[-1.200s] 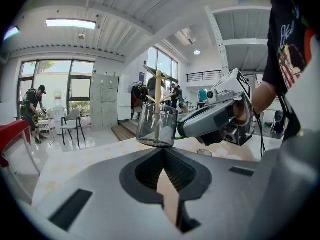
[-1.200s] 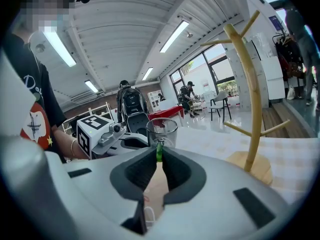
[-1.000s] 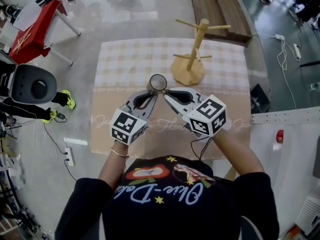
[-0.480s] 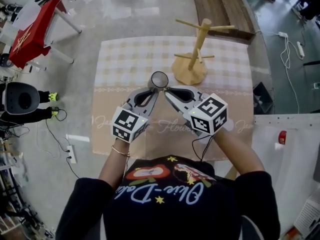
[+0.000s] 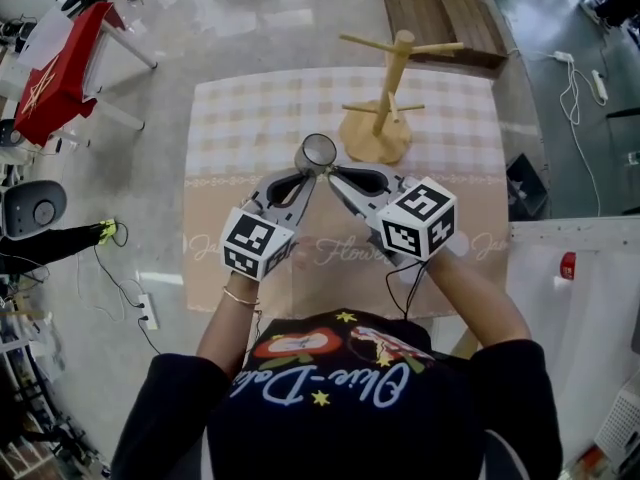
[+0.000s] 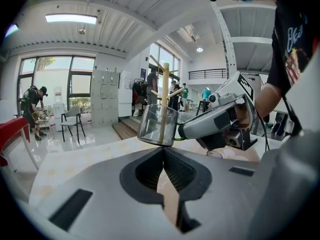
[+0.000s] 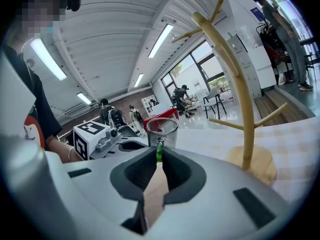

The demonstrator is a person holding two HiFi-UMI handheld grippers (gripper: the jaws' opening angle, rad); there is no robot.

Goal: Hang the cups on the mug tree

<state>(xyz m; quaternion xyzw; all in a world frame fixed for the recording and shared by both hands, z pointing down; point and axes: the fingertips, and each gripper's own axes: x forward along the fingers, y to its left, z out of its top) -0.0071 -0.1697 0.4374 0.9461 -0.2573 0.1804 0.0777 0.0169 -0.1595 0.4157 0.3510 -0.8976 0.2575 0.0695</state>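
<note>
Two grippers meet at one glass cup (image 5: 319, 152). The right gripper (image 5: 333, 175) clenches its green handle (image 7: 159, 150). The left gripper (image 5: 308, 176) has its fingers pressed together, tips touching the cup's base. The mug tree (image 5: 385, 98) stands just beyond the fingertips.

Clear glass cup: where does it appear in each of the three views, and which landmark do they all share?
Head view: clear glass cup at centre, beside the base of the pale wooden mug tree.
Left gripper view: cup at centre, before the tree's trunk.
Right gripper view: cup at centre, left of the tree.
Shared landmark: that mug tree.
</note>
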